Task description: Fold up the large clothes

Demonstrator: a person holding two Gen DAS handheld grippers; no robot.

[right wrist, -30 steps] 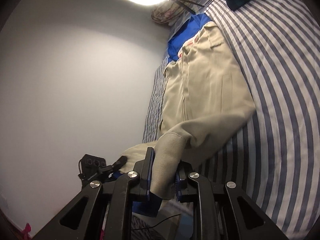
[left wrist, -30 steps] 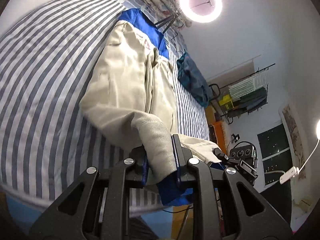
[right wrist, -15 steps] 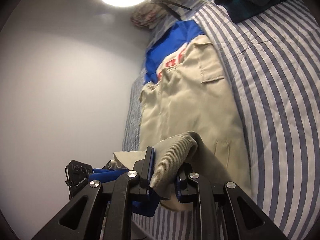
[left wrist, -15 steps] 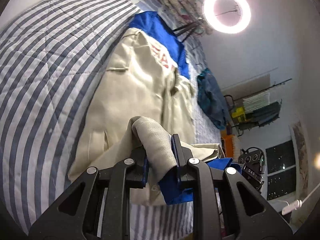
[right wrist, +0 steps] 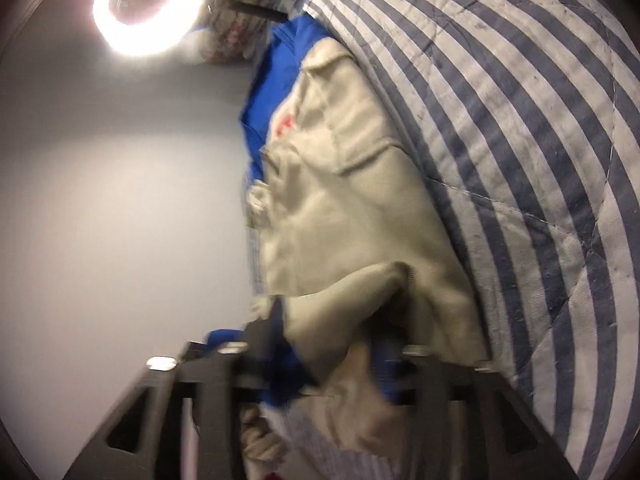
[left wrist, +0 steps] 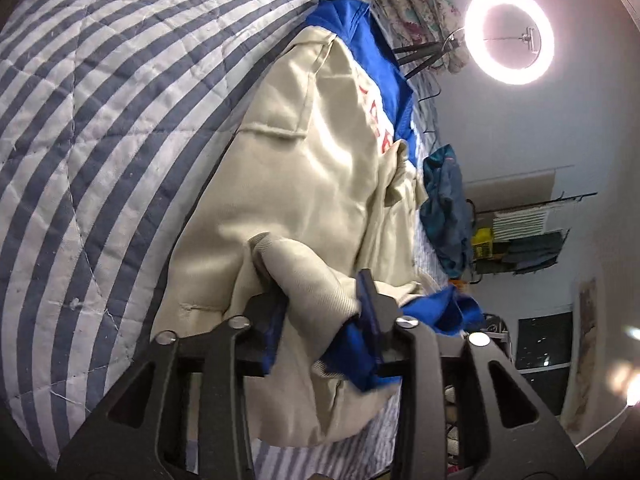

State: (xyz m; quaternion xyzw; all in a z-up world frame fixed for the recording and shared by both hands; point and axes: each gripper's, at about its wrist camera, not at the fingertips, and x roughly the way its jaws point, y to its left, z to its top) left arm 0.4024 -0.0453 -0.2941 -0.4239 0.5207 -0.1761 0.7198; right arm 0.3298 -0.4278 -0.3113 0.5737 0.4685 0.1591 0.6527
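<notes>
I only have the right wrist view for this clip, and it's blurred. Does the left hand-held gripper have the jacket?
Observer: The left hand-held gripper has just been opening. The beige jacket hem lies between its jaws.
Operator: Anything in the room on that side?
Observer: A clothes rack hung with laundry stands past the striped bed.

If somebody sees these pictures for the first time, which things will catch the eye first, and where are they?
First comes the beige jacket with blue lining, lying along the striped quilt and reaching down to both grippers. Next is the bright ring light, glowing against the wall beyond the far end of the bed. The left gripper and the right gripper have just been opening, each with a bunched fold of jacket between its jaws.
</notes>
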